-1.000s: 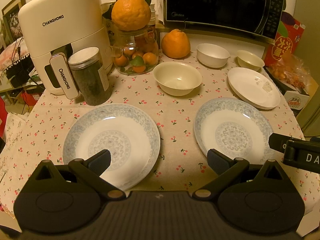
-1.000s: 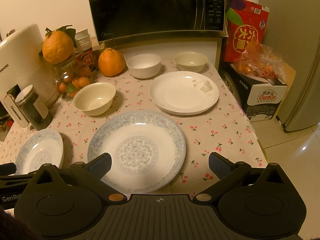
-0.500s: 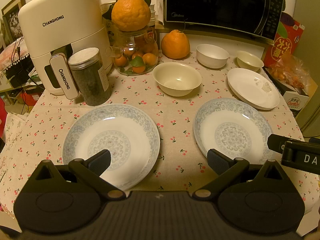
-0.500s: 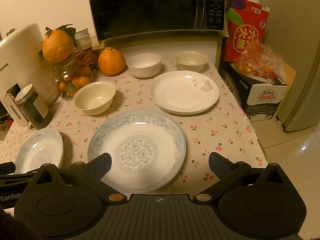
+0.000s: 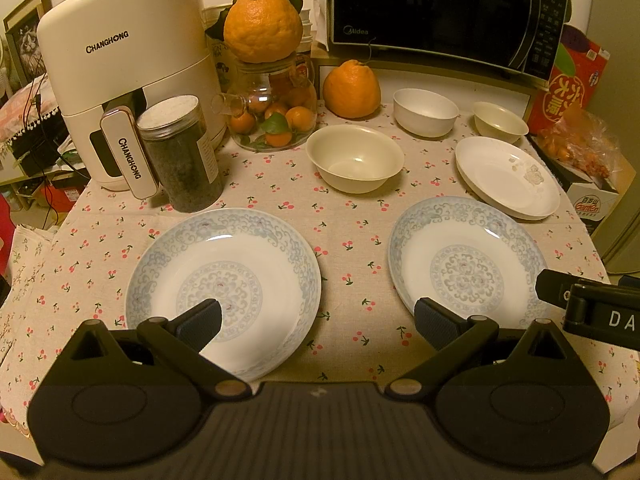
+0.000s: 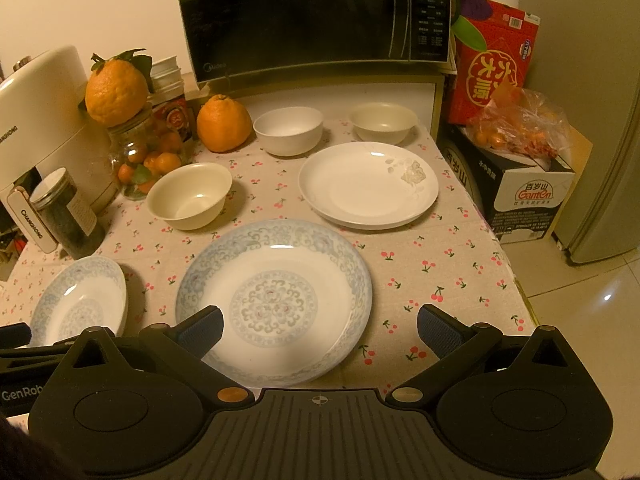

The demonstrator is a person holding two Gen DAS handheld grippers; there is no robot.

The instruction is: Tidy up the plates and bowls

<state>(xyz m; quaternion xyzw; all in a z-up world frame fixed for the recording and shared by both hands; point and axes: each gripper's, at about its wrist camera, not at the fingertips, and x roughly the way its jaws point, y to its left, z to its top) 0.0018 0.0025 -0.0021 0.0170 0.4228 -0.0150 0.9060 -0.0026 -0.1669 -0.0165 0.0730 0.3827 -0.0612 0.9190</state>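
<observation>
Two blue-patterned plates lie near the table's front: the left plate (image 5: 224,284) (image 6: 78,304) and the right plate (image 5: 468,264) (image 6: 276,300). A plain white plate (image 5: 506,176) (image 6: 368,184) lies behind the right one. A cream bowl (image 5: 354,158) (image 6: 188,194), a white bowl (image 5: 426,112) (image 6: 288,130) and a small cream bowl (image 5: 500,122) (image 6: 384,122) stand further back. My left gripper (image 5: 318,320) is open above the front edge, its left finger over the left plate. My right gripper (image 6: 320,326) is open over the right plate's near rim.
A white Changhong appliance (image 5: 116,72), a dark jar (image 5: 180,156), a glass jar of small oranges (image 5: 274,112) topped by a big citrus, another citrus (image 5: 352,88) and a microwave (image 5: 440,12) line the back. Boxes (image 6: 516,188) stand right of the table.
Both grippers have shifted only slightly; the scene sits a touch lower in the views. Nothing was grasped or moved.
</observation>
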